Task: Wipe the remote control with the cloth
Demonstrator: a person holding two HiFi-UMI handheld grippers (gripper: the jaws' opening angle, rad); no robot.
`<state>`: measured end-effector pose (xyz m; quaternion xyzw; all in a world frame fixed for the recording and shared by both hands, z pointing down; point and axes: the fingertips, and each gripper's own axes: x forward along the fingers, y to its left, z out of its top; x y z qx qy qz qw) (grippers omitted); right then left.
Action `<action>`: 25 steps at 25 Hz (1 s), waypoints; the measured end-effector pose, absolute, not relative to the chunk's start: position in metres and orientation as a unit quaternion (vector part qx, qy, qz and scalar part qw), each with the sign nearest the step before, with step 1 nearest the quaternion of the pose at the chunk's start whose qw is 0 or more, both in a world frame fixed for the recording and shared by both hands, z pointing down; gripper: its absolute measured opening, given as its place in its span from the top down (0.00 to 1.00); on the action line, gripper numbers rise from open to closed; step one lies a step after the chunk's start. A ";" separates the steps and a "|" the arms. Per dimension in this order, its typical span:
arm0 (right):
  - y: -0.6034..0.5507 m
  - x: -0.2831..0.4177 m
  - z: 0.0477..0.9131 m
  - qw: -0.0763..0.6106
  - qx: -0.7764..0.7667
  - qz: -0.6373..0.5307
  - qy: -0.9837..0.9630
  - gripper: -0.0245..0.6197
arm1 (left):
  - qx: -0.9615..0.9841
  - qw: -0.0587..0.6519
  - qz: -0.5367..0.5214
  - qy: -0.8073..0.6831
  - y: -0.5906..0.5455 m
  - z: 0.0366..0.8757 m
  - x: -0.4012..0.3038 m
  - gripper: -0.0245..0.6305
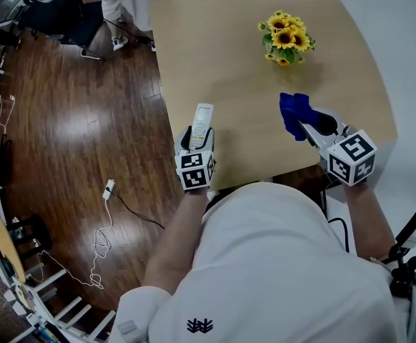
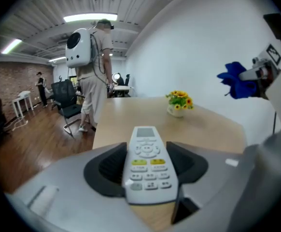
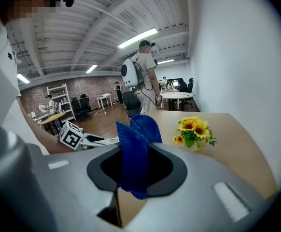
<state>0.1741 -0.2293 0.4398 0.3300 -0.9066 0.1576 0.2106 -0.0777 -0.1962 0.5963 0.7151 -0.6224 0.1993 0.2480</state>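
Note:
A white remote control (image 1: 201, 124) with yellow and grey buttons (image 2: 147, 164) is held in my left gripper (image 1: 196, 143), whose jaws are shut on its lower half; it points away over the near left part of the wooden table (image 1: 222, 56). My right gripper (image 1: 309, 126) is shut on a folded blue cloth (image 1: 293, 113), which stands up between the jaws (image 3: 134, 151). The cloth (image 2: 237, 80) hangs in the air to the right of the remote, apart from it. In the right gripper view the left gripper's marker cube (image 3: 71, 135) shows at the left.
A small pot of sunflowers (image 1: 286, 38) stands on the far right of the table. A person with a white backpack (image 2: 90, 76) stands beyond the table's far left corner, by office chairs (image 2: 65, 108). A cable and plug (image 1: 108, 191) lie on the wooden floor at left.

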 end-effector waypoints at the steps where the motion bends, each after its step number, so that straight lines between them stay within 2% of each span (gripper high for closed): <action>1: -0.226 0.177 0.443 0.214 0.328 0.159 -0.906 0.83 | 0.702 0.259 0.202 -0.631 -0.195 0.608 -0.083 0.54; 13: -0.211 0.238 0.457 0.242 0.317 0.170 -0.901 0.83 | 0.617 0.315 0.247 -0.678 -0.197 0.674 -0.075 0.54; 25: -0.207 0.245 0.464 0.233 0.293 0.185 -0.909 0.83 | 0.578 0.372 0.282 -0.669 -0.183 0.705 -0.077 0.54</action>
